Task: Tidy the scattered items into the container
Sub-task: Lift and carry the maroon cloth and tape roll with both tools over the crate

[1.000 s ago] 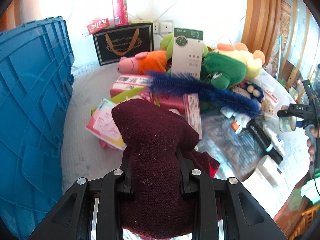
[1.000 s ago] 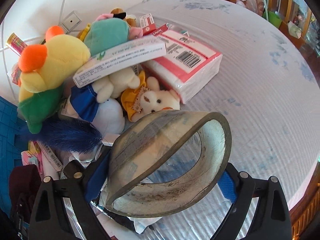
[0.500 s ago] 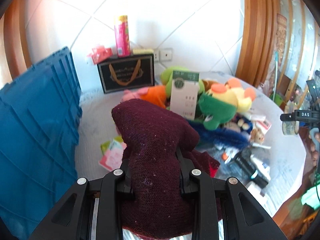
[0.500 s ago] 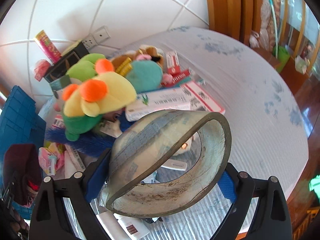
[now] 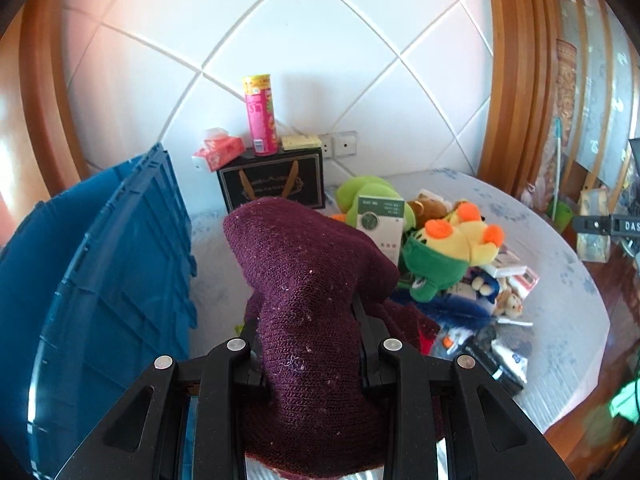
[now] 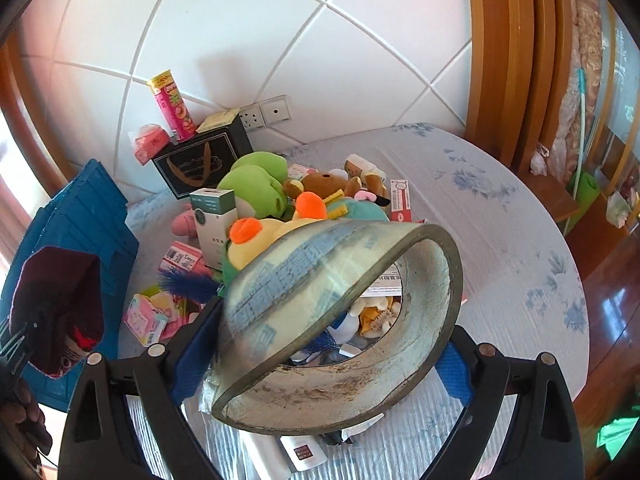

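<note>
My left gripper (image 5: 308, 364) is shut on a maroon knitted hat (image 5: 308, 280) and holds it high above the table; the hat also shows in the right wrist view (image 6: 56, 304). My right gripper (image 6: 320, 360) is shut on a big roll of clear tape (image 6: 336, 320), raised above the pile. The blue crate (image 5: 100, 280) stands at the left, also seen in the right wrist view (image 6: 80, 216). A pile of plush toys (image 5: 452, 248), boxes and packets lies on the round table (image 6: 500, 208).
A black gift bag (image 5: 272, 184) with a pink snack can (image 5: 260, 116) and a tissue pack (image 5: 218, 152) stands against the tiled wall. Wooden door frame (image 5: 516, 80) at the right. A green-white box (image 6: 214, 220) stands in the pile.
Both grippers have risen well above the table with their loads, so the pile looks smaller and the wall fills more of both views.
</note>
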Demonstrator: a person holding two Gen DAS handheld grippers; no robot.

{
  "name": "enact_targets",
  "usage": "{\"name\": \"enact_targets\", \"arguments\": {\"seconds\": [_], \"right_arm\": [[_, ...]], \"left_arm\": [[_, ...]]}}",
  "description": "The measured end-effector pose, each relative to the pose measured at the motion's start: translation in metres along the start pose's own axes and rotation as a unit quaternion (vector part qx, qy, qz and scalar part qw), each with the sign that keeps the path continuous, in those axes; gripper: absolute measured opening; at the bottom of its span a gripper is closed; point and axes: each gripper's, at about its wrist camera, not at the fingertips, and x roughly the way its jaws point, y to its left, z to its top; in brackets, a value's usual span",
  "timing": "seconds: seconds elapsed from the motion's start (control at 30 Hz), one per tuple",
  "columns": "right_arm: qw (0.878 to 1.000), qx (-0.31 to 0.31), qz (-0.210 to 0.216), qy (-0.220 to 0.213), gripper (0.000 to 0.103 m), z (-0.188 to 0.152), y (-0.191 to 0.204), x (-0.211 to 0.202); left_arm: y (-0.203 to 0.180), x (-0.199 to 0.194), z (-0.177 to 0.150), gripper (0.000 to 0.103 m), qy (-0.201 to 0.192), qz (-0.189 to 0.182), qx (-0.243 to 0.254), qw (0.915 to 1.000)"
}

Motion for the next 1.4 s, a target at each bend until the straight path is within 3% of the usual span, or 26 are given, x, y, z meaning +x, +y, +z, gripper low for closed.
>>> {"name": "enact_targets", "arguments": {"seconds": [0.4, 0.77, 1.1, 1.4], "right_arm": [[0.998, -0.053, 0.04, -0.021, 0.094, 0.017, 0.067, -0.026], [0.985, -0.128, 0.104, -0.042, 0.094, 0.044, 0.168, -0.041], [0.964, -0.199, 0.168, -0.053, 0.094, 0.055, 0.277, -0.049], [0.935, -0.263, 0.232, -0.052, 0.094, 0.039, 0.386, -0.048]], "left_arm": [[0.04, -0.055, 0.032, 0.029, -0.046, 0.017, -0.029, 0.9984], [0.106, -0.099, 0.04, 0.029, -0.078, 0.056, -0.073, 0.9927], [0.179, -0.133, 0.031, 0.029, -0.096, 0.112, -0.114, 0.9824], [0.243, -0.157, 0.014, 0.029, -0.095, 0.162, -0.128, 0.9739]]}}
